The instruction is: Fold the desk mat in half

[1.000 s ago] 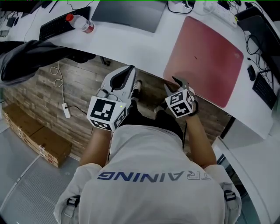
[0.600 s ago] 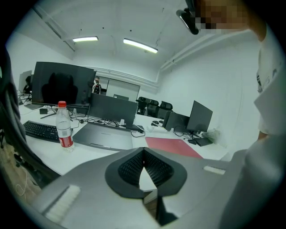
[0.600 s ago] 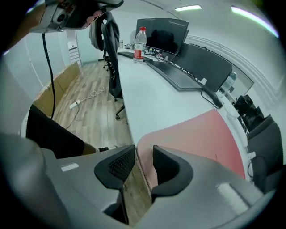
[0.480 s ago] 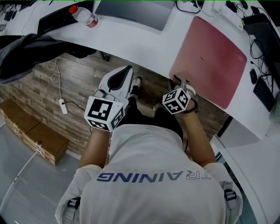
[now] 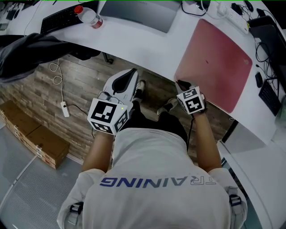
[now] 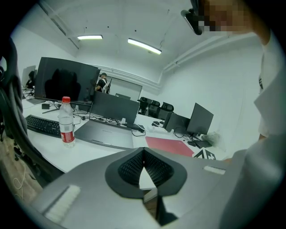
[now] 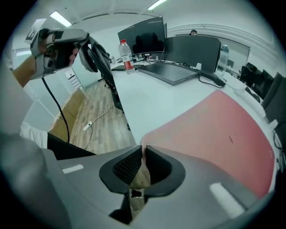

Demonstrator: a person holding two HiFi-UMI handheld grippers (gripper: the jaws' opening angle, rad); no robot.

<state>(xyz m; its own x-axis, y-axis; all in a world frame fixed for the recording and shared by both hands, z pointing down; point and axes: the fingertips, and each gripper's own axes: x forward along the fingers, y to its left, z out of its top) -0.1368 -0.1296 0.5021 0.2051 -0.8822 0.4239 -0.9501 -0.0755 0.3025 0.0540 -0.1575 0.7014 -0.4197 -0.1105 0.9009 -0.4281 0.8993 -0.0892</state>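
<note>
The left gripper [image 5: 132, 72] hangs off the desk's near edge, above the wooden floor, with its jaws pressed together on nothing, so it has no part in the work yet. To its right, the right gripper [image 5: 181, 84] is at the near-left corner of the pink desk mat [image 5: 214, 62], and its jaws are closing with that corner's thin edge caught between the pads (a pinch just forming, by the look of it). The mat itself lies fully flat on the right part of the white desk [image 5: 147, 44], its near edge reaching the desk's edge, with no crease or lifted flap anywhere. I judge the fold not begun: only the first grasp is under way, and the lift, the carry across to the opposite side and the pressing flat are all left to do. On the floor at far left sit cardboard boxes [image 5: 35, 138], and a dark jacket [image 5: 31, 51] hangs over something just above them. On the desk, a black keyboard [image 5: 62, 20], a water bottle [image 5: 88, 16] and a grey flat slab [image 5: 134, 13] all lie well clear of the mat. Nothing lies on the mat. Cables and a power strip [image 5: 232, 15] crowd its far edge, and a mouse [image 5: 256, 74] sits near its right side, where a folded-over half might brush them.
</note>
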